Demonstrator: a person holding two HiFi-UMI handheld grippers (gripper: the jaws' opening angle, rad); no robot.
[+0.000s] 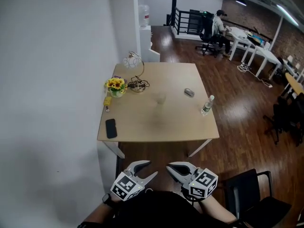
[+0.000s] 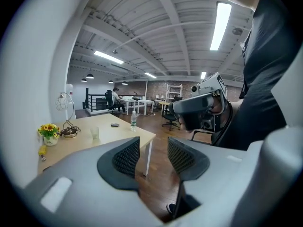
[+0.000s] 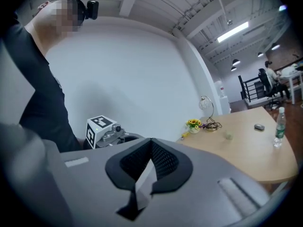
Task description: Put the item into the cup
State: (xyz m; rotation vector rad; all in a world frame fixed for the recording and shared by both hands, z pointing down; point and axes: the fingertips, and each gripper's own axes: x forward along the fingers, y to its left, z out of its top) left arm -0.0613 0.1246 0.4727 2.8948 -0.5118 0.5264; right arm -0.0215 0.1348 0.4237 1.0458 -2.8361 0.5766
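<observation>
Your left gripper (image 2: 154, 151) has its jaws spread, with nothing between them. Your right gripper (image 3: 151, 150) has its jaws pressed together and holds nothing. In the head view both are at 6 o'clock, before the table (image 1: 156, 127). The clear cup (image 1: 160, 99) stands near the table's middle. A small grey item (image 1: 189, 92) lies at its 3 o'clock, apart from it.

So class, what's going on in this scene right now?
A person stands back from the table, a claw in each hand. The left claw is open and empty; the right claw is shut on nothing. The clear cup sits untouched on the table; nothing is picked up yet.
</observation>
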